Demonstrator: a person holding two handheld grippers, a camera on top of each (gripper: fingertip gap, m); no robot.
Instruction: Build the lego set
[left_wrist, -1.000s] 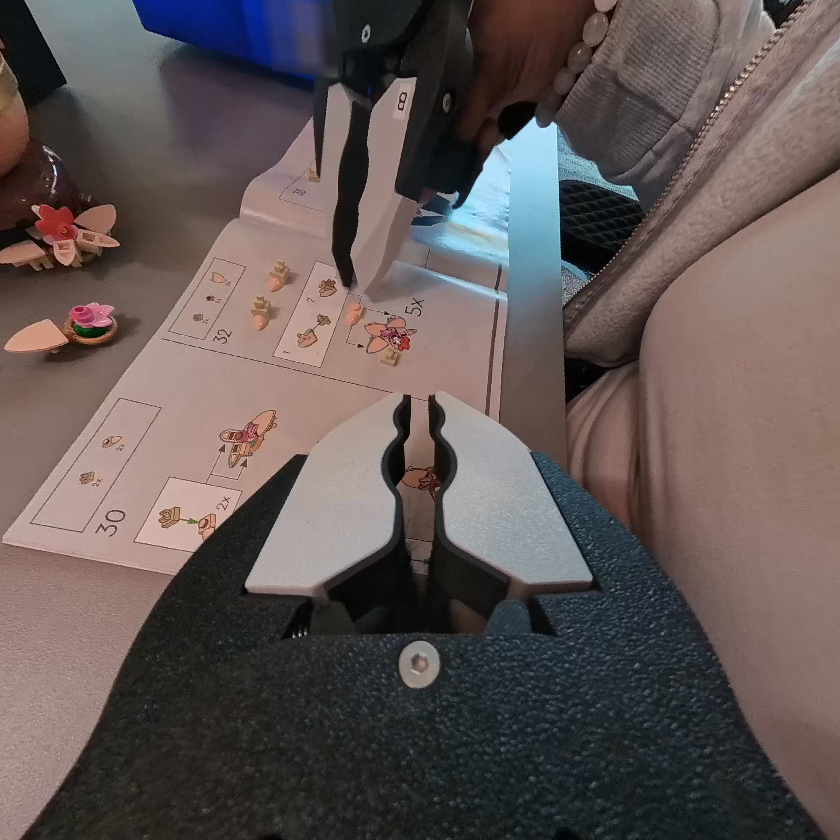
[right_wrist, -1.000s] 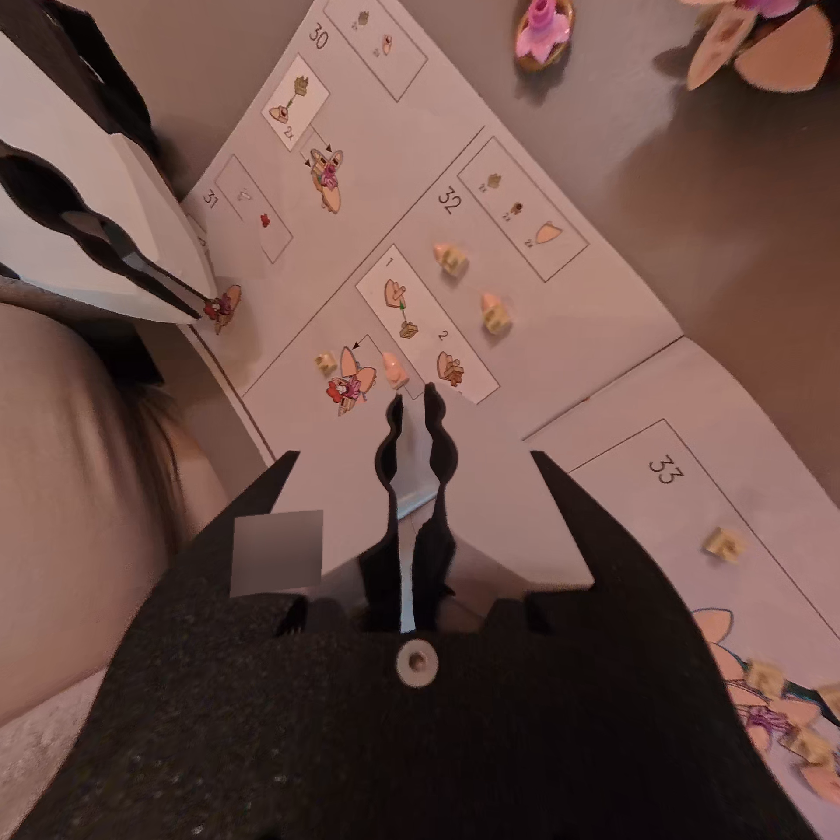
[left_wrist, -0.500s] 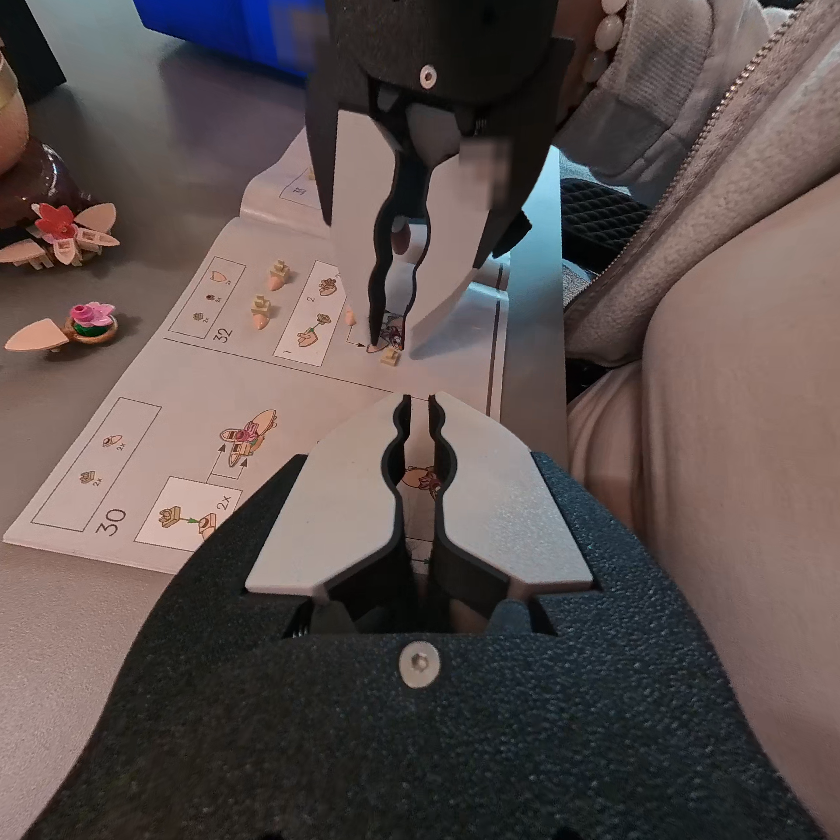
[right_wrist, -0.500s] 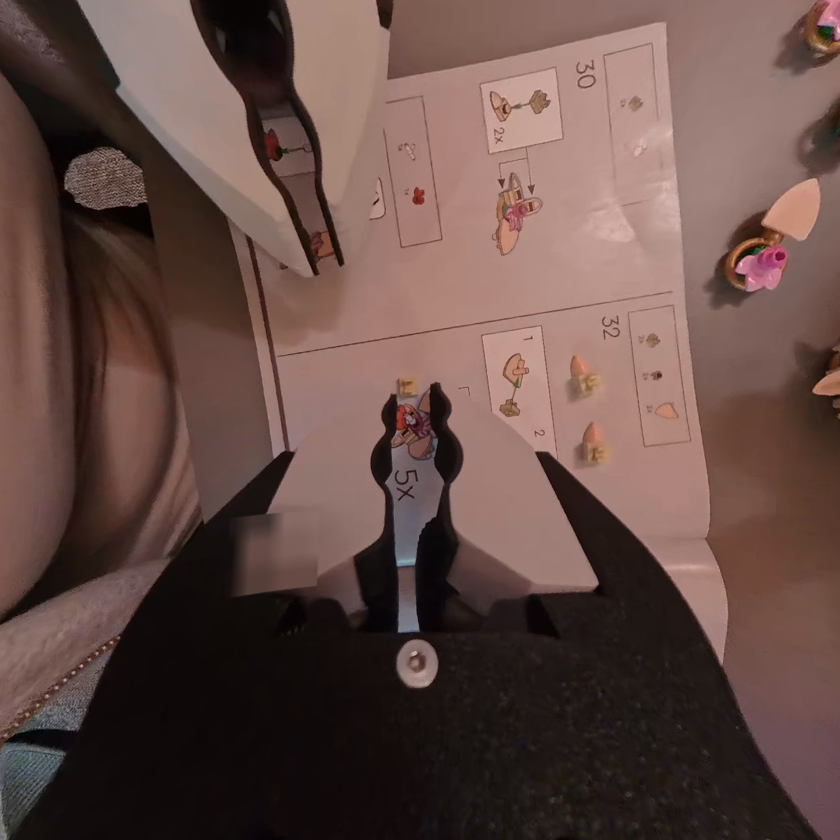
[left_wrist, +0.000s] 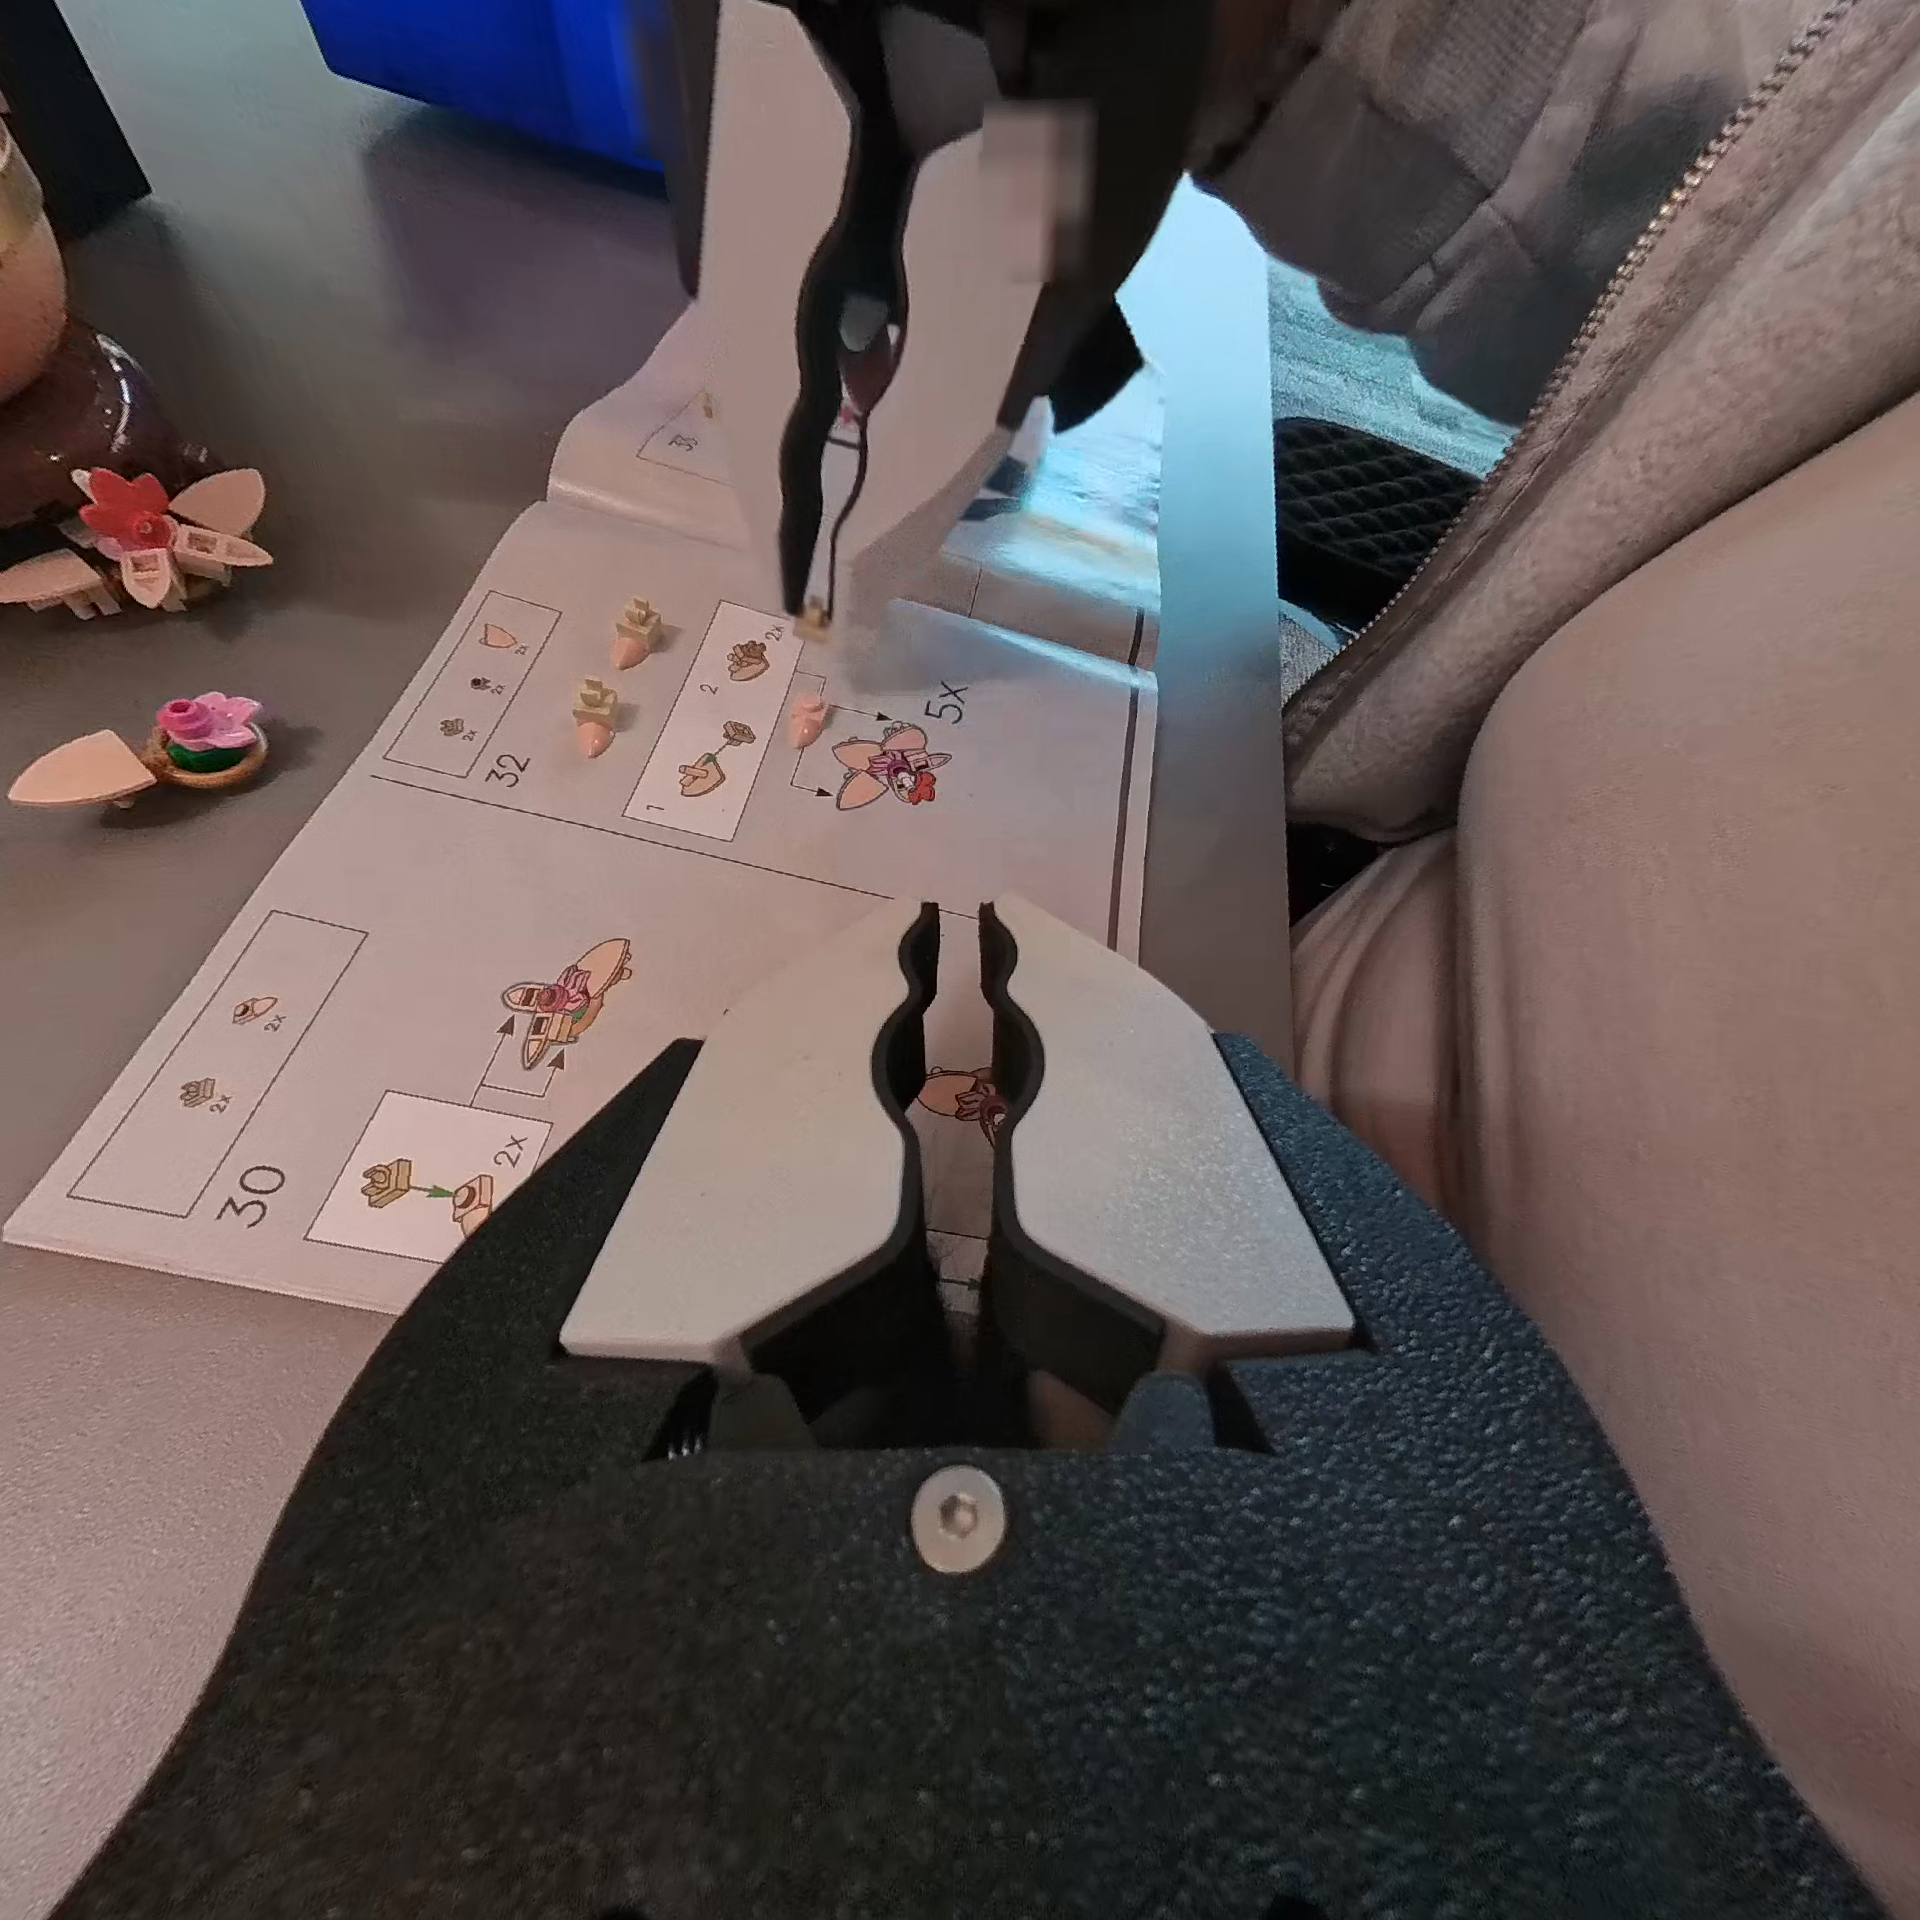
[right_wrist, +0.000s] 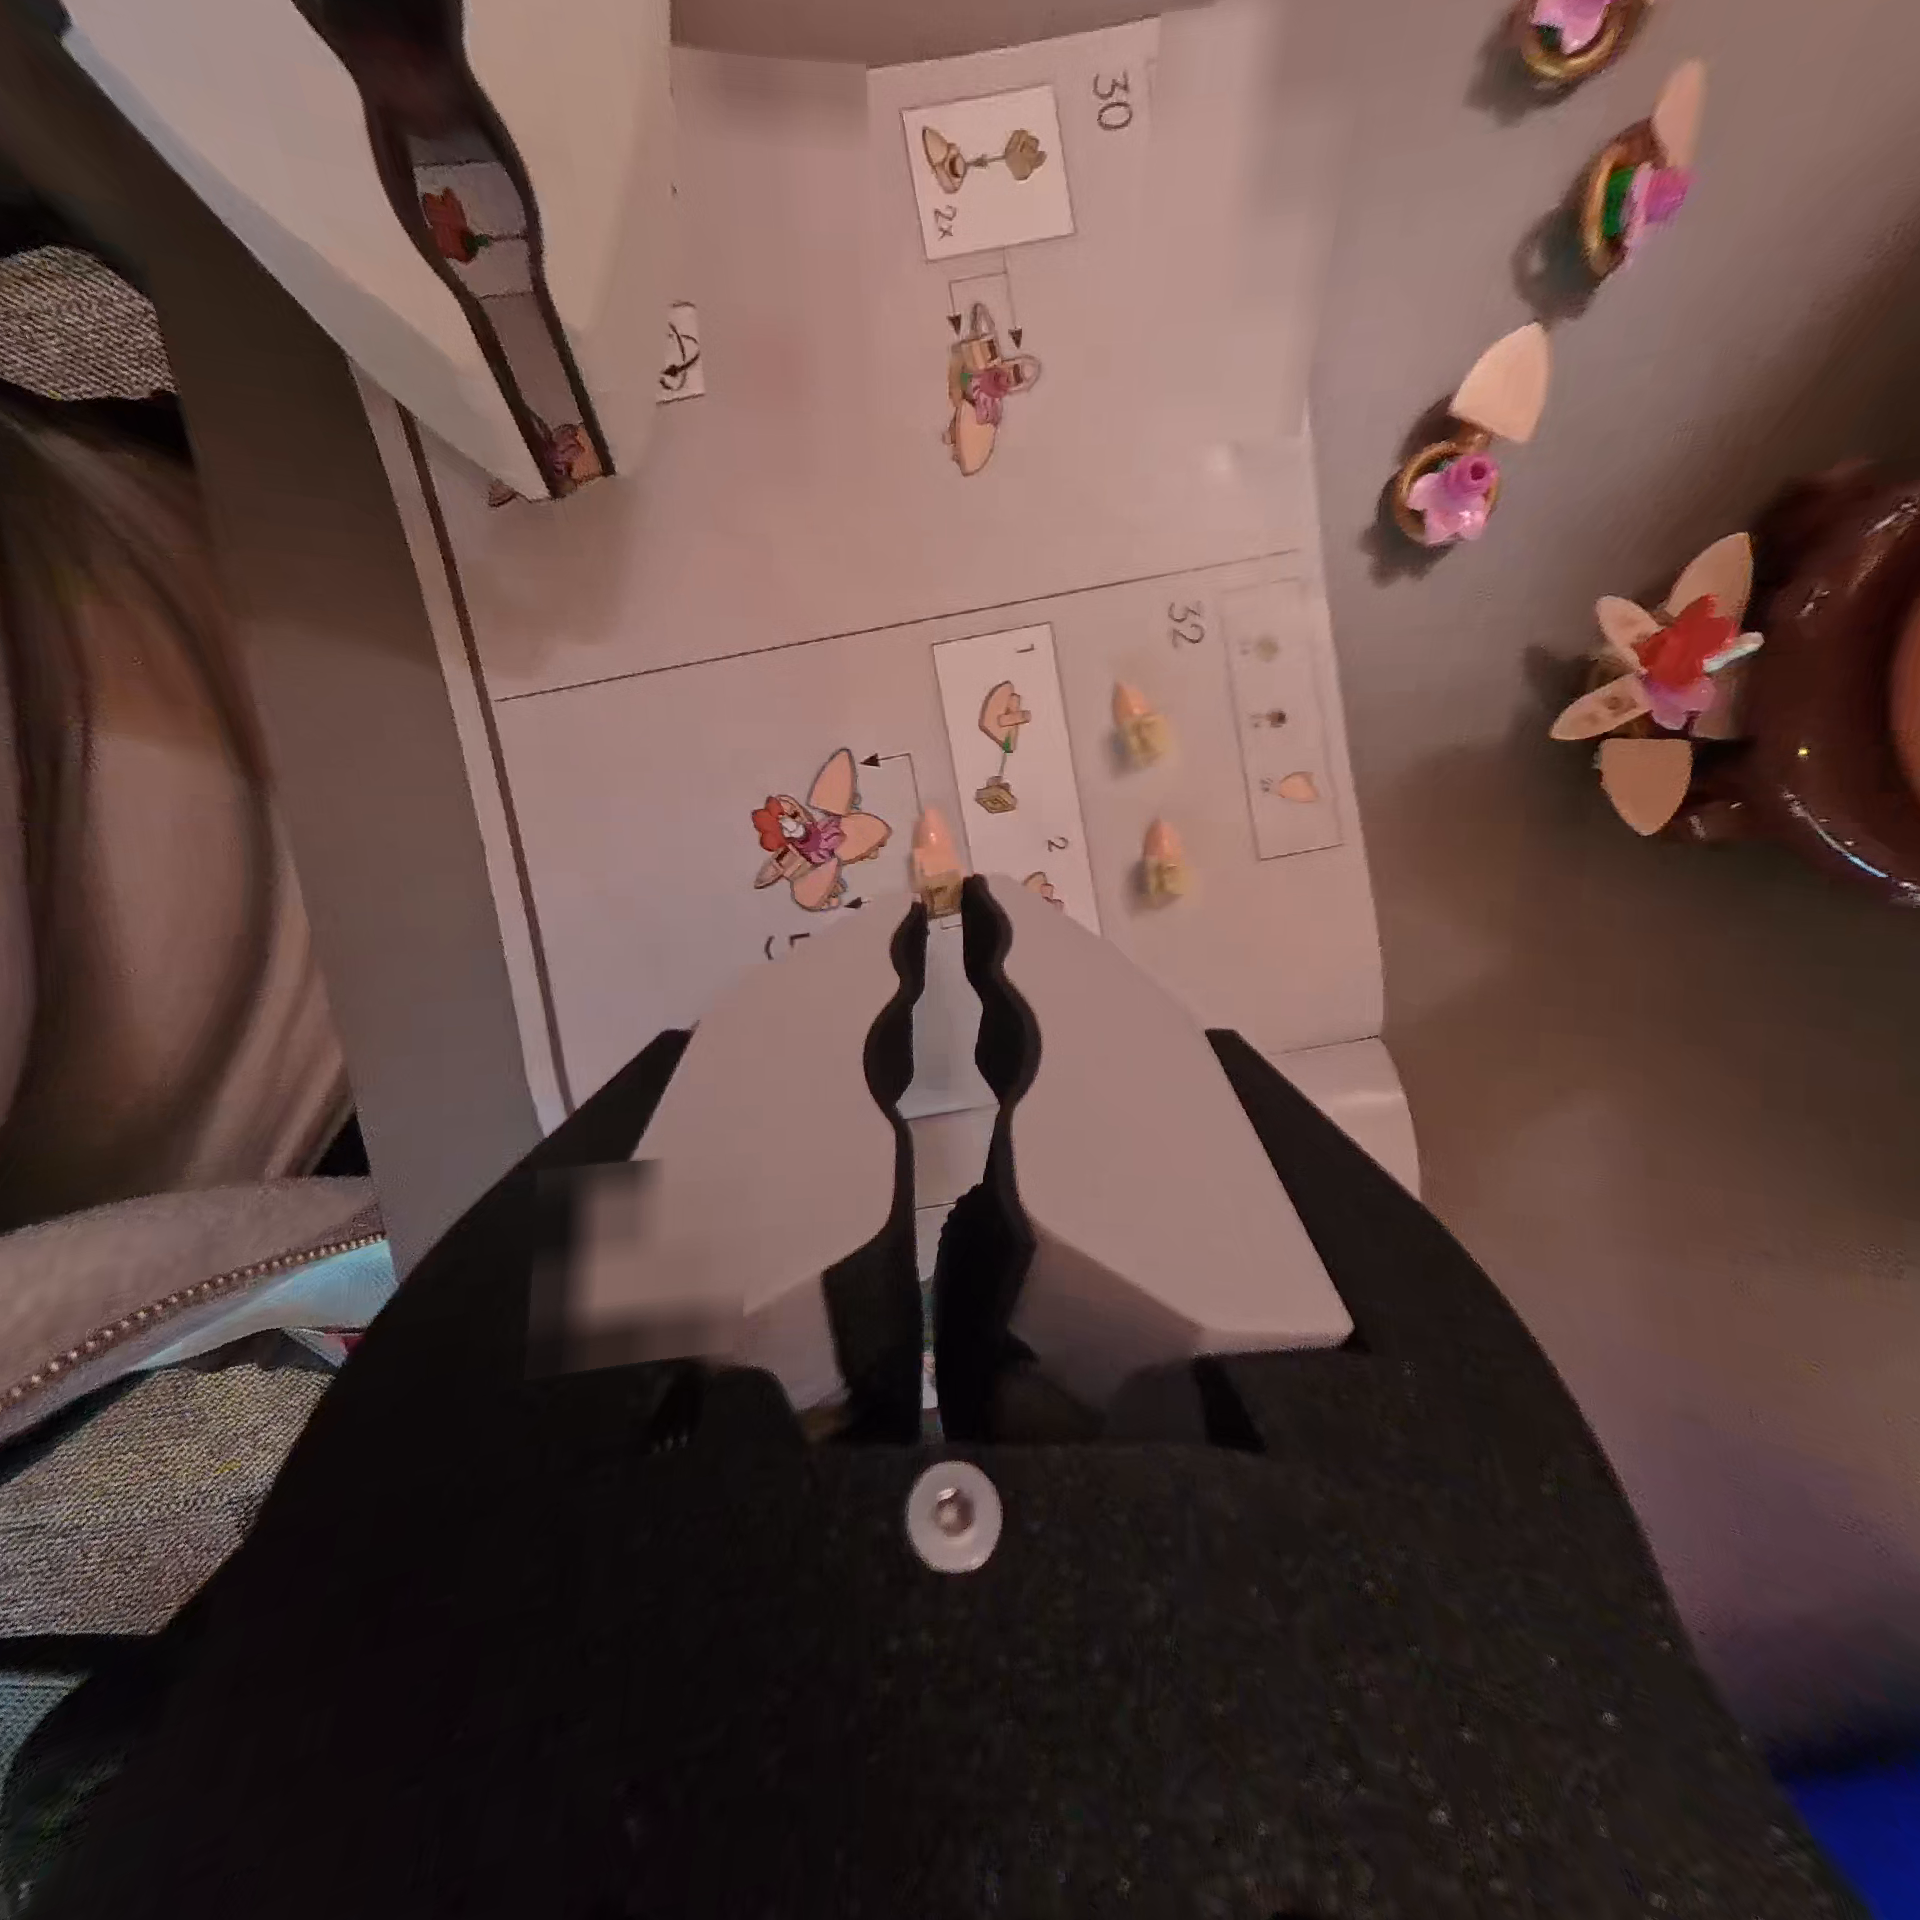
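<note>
1. Left wrist view: the left gripper (left_wrist: 959, 914) hung over the open instruction booklet (left_wrist: 312, 1039) on the grey desk (left_wrist: 312, 312), its jaws a narrow slit apart with nothing between them. Beyond it, the right gripper (left_wrist: 814, 608) pointed down, a small tan brick (left_wrist: 814, 621) pinched at its tips.

2. Right wrist view: the right gripper (right_wrist: 943, 902) had its jaws closed on the tan brick (right_wrist: 940, 894), just beside a peach petal piece (right_wrist: 932, 840) on the booklet (right_wrist: 727, 582). Flower pieces (right_wrist: 1455, 488) lay on the desk (right_wrist: 1558, 1039).

hobby desk: grey tabletop (left_wrist: 312, 270), brick-building booklet (left_wrist: 727, 883), toy flowers (left_wrist: 156, 530)
</note>
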